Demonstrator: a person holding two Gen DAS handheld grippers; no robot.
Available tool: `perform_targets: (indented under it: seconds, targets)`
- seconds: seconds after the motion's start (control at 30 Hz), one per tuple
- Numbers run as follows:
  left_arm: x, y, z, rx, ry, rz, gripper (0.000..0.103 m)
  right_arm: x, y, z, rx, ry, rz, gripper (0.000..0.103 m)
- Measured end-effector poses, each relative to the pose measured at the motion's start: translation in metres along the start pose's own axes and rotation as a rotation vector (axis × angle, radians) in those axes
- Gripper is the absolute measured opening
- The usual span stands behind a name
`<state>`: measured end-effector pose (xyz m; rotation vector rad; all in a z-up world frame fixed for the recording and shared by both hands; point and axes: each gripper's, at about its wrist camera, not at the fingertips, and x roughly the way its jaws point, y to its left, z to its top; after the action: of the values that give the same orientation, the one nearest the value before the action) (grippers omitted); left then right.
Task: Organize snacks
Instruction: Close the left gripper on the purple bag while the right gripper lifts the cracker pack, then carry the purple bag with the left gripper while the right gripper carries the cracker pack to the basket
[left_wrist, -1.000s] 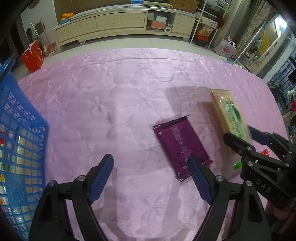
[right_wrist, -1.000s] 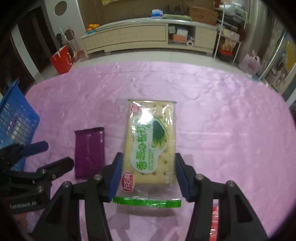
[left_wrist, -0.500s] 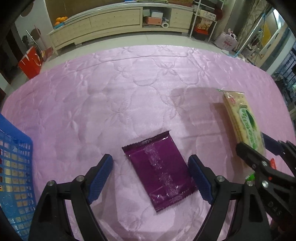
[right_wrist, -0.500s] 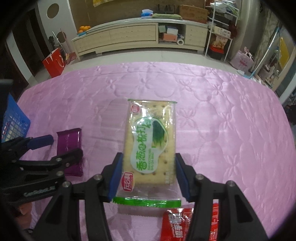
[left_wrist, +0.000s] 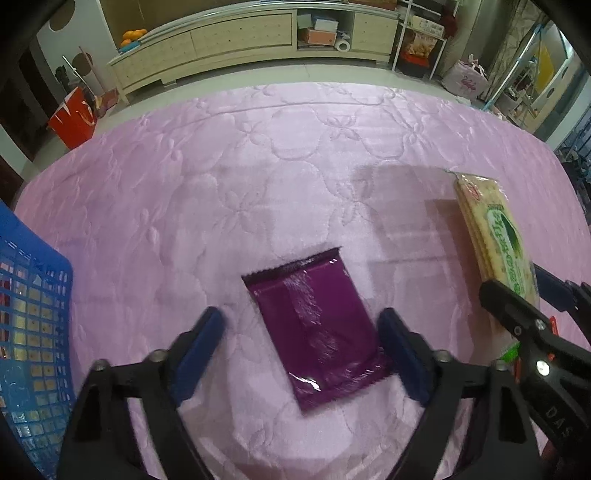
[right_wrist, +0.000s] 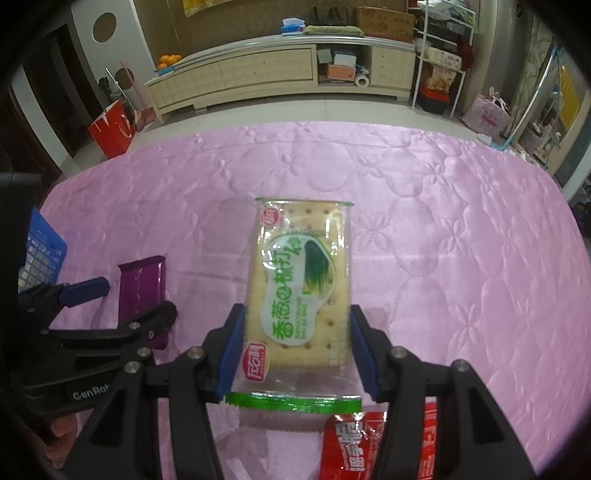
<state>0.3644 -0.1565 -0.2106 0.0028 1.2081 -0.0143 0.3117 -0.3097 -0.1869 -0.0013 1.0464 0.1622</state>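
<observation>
While flat: one purple packet (left_wrist: 317, 328), one cracker pack (right_wrist: 301, 291).

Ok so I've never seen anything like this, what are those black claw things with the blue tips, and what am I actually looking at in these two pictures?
Those claws are two hand-held grippers; a person holds one in each hand, and no robot arm is involved. Each carries a fisheye camera that looks along its own two fingers, so one picture comes from the left gripper and one from the right gripper. The surface is a pink quilted cover. A purple snack packet lies flat on it, between the left gripper's open fingers, not gripped. The right gripper is shut on a cracker pack with green print and holds it above the cover. A red packet lies beneath it, and a blue basket stands at the left.
</observation>
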Motion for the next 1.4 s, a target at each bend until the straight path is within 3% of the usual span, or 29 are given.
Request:
perform_targets:
  seconds: [0.03, 0.07, 0.17, 0.37, 0.7, 0.83, 1.07, 1.4]
  targets:
    - [-0.003, 0.001, -0.003, 0.005, 0.000, -0.005, 0.059, -0.001, 0.000, 0.000, 0.003, 0.000, 0.008, 0.059]
    - [-0.005, 0.001, -0.004, 0.012, 0.000, -0.006, 0.054, -0.001, 0.000, 0.001, 0.008, 0.001, 0.023, 0.059]
    - [-0.006, 0.001, -0.006, 0.032, -0.001, -0.012, 0.048, -0.004, 0.003, 0.001, 0.008, 0.001, 0.047, 0.059]
    - [-0.013, 0.006, -0.010, 0.040, -0.015, -0.026, 0.047, -0.009, 0.016, 0.002, -0.017, -0.004, 0.051, 0.059]
    - [-0.068, 0.034, -0.015, 0.050, -0.101, -0.017, 0.047, -0.032, 0.031, -0.001, -0.026, -0.028, 0.072, 0.059]
    - [-0.092, 0.039, -0.018, 0.068, -0.145, 0.004, 0.047, -0.055, 0.042, 0.000, -0.039, -0.055, 0.070, 0.059]
    - [-0.138, 0.050, -0.027, 0.068, -0.203, -0.033, 0.047, -0.096, 0.064, 0.007, -0.079, -0.114, 0.047, 0.059]
    - [-0.200, 0.090, -0.052, 0.037, -0.290, -0.031, 0.047, -0.142, 0.111, 0.002, -0.136, -0.170, 0.053, 0.059]
